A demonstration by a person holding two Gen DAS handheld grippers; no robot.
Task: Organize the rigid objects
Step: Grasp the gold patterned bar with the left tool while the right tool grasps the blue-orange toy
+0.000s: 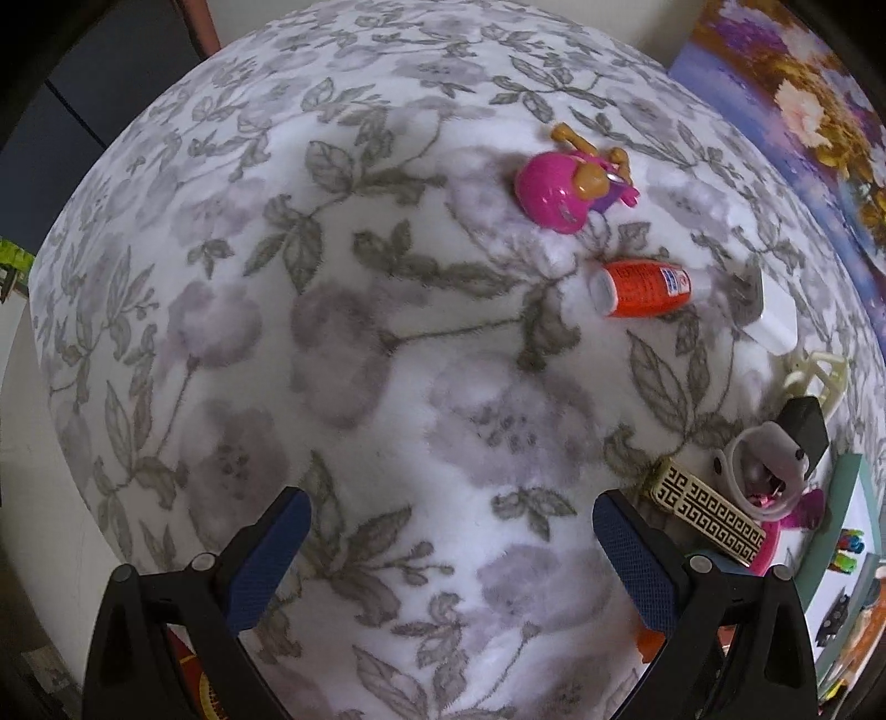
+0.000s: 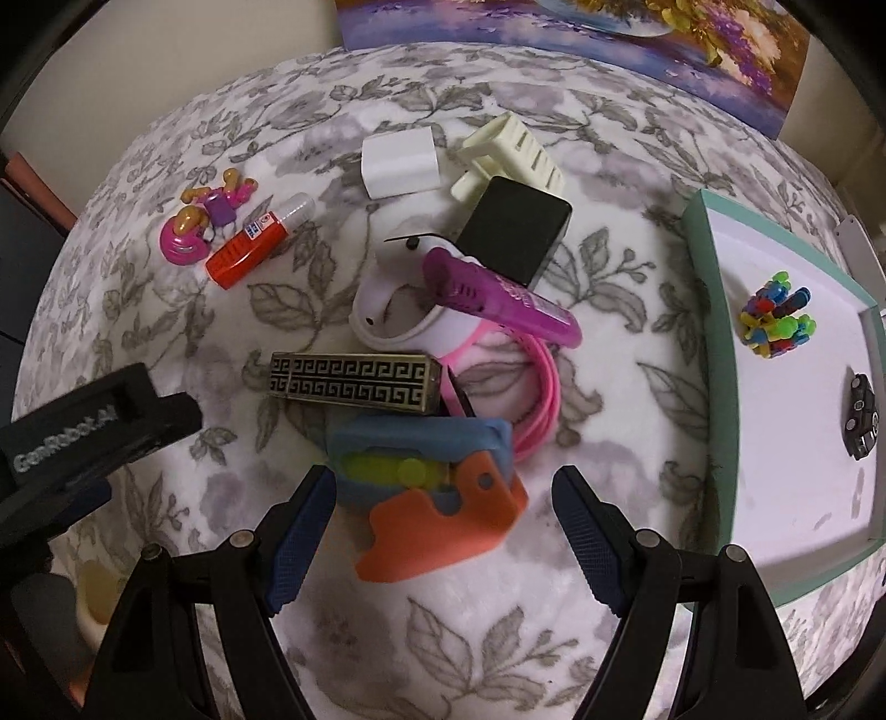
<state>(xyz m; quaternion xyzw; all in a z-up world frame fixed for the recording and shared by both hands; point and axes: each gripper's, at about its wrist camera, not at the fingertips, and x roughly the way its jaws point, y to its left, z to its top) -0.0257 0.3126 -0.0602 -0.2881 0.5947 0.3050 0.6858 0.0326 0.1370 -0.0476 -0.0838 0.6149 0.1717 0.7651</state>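
My right gripper (image 2: 443, 487) is open above the blue and orange toy (image 2: 432, 476), which lies between its fingers on the floral cloth. Beyond it lie a patterned gold box (image 2: 354, 382), a purple tube (image 2: 498, 293), a black block (image 2: 515, 230), a white band (image 2: 387, 321) and a pink cord (image 2: 542, 387). The teal-rimmed white tray (image 2: 714, 354) at the right holds a colourful toy cluster (image 2: 775, 313) and a black piece (image 2: 861, 415). My left gripper (image 1: 448, 531) is open over bare cloth. The orange bottle (image 1: 642, 288) and pink figure toy (image 1: 570, 183) lie far ahead of it.
A white charger block (image 2: 401, 160) and a cream comb-like piece (image 2: 509, 155) sit at the back. A flower painting (image 2: 581, 33) leans behind the table. The left gripper's black body (image 2: 83, 432) shows at the right wrist view's left edge. The table edge curves off at left.
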